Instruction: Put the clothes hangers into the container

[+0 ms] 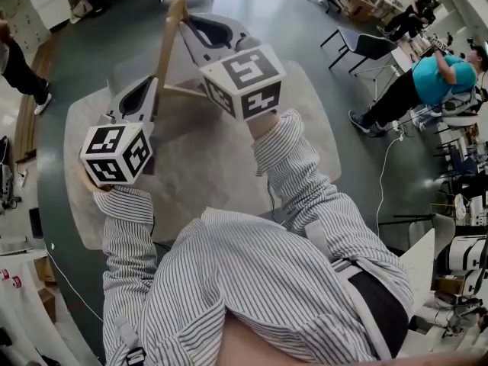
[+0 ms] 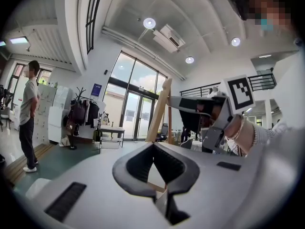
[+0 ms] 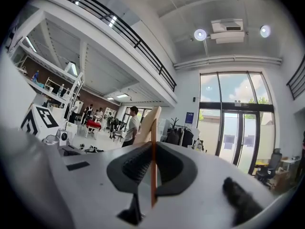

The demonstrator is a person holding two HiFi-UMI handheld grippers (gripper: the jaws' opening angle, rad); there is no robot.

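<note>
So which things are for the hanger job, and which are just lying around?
For the job: wooden hanger, gripped by the left claw and the right claw. No container shows in these views.

Just around: black chair, coat rack.

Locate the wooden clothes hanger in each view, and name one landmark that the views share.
Head view: wooden hanger, upper centre-left, slanting.
Left gripper view: wooden hanger, centre, rising from the jaws.
Right gripper view: wooden hanger, centre, edge-on between the jaws.
Landmark: glass doors, in both gripper views, not the head view.
</note>
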